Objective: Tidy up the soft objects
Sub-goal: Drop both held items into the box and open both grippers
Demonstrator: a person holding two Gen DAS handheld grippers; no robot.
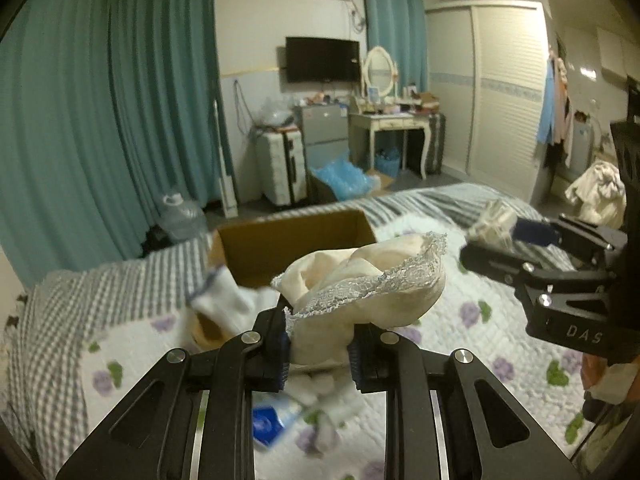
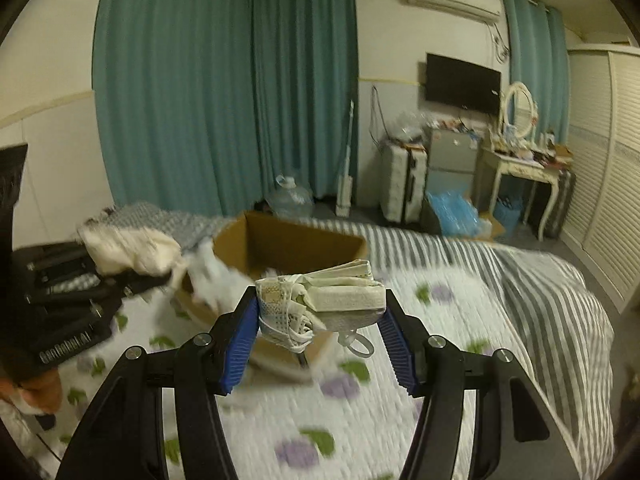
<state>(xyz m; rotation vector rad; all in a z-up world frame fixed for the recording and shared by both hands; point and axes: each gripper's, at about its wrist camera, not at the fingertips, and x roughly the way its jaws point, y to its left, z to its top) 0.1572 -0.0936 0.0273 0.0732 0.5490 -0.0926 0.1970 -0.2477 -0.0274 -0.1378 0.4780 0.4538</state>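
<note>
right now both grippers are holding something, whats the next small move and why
Probably carry the left gripper forward over the open cardboard box and release. It is shut on the cream lace-trimmed garment, the box sits just beyond it on the bed, and the right gripper holds its own folded bundle.

The right tongs grip a folded cream bundle with lace and straps between blue ribbed pads, held above the floral quilt on the bed. Just beyond the bundle stands an open cardboard box, with white soft items spilling over its near left edge. At far left the left tongs hold a cream cloth near the box. A grey striped blanket lies to the right.
</note>
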